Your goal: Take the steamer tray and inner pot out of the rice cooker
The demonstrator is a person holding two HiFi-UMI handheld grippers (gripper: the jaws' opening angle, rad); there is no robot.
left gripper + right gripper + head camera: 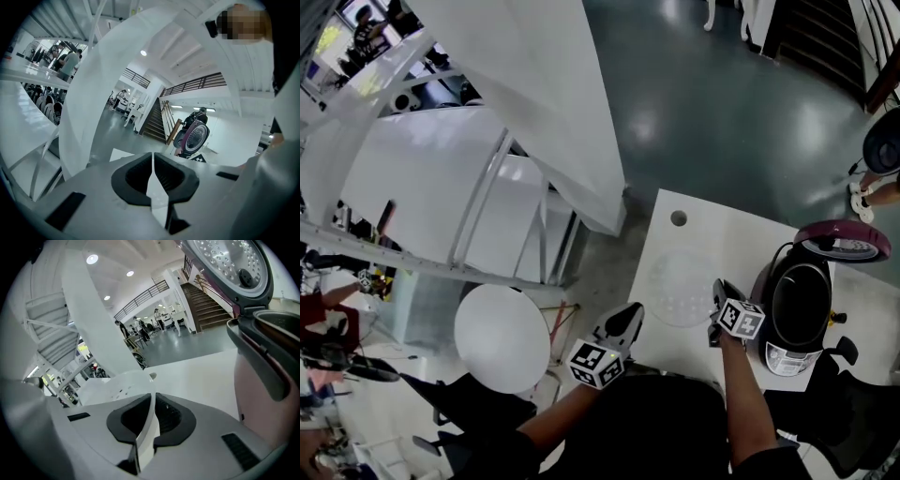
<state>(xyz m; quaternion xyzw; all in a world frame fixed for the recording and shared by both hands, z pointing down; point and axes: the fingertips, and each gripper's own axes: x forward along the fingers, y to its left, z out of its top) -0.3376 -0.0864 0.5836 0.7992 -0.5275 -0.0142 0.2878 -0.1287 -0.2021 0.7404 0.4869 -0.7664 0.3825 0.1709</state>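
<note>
Translucent white plastic steamer tray (680, 286) on smooth matt counter (694, 234); glossy plastic rice cooker (766, 291), shiny dimpled metal lid plate (225, 258).

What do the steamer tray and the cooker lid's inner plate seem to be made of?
Steamer tray: probably white plastic, semi-translucent and matte, with small punched holes. Inner plate: likely metal, glossy; its dimples catch bright highlights.

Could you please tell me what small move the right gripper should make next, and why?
Probably settle the steamer tray flat on the table and open the right gripper. Its jaws are clamped on the tray's rim, the tray is already clear of the rice cooker, and the inner pot appears to sit inside the cooker, not yet taken out.
</note>
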